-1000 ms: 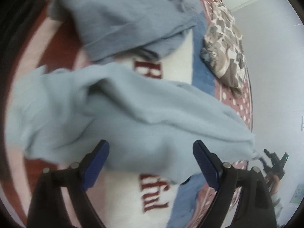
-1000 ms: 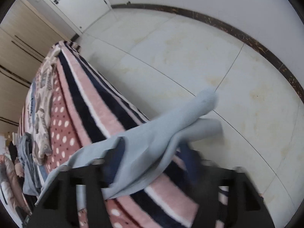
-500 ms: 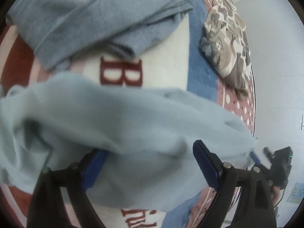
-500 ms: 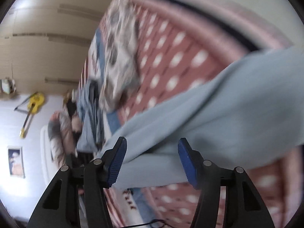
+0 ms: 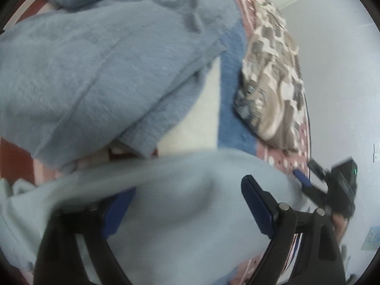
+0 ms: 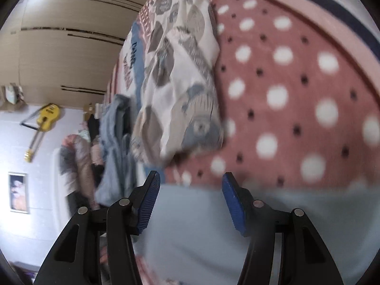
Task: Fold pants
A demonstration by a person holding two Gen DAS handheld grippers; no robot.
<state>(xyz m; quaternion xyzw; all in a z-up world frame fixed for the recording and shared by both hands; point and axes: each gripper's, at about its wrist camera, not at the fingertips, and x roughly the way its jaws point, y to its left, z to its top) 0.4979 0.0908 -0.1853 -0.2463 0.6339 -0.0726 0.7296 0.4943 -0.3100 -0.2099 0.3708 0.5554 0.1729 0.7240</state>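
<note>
The pale blue pants [image 5: 180, 204] lie bunched on the bed, blurred, right under my left gripper [image 5: 185, 201], whose jaws are wide open with cloth draped over the left finger. In the right wrist view the same pants [image 6: 213, 232] fill the bottom, beneath my right gripper [image 6: 191, 190], which is open and holds nothing. The right gripper also shows in the left wrist view [image 5: 332, 185] at the pants' far right end.
A darker blue-grey garment [image 5: 99, 66] lies heaped at the back of the bed. A patterned pillow [image 5: 273, 76] [image 6: 180, 71] sits on the dotted red blanket [image 6: 296, 95]. White wall and a yellow guitar [image 6: 40, 128] lie beyond.
Both grippers swept in over the bed. The right gripper let go of the pant leg it held off the bed edge. The pants now lie lower in both views.
</note>
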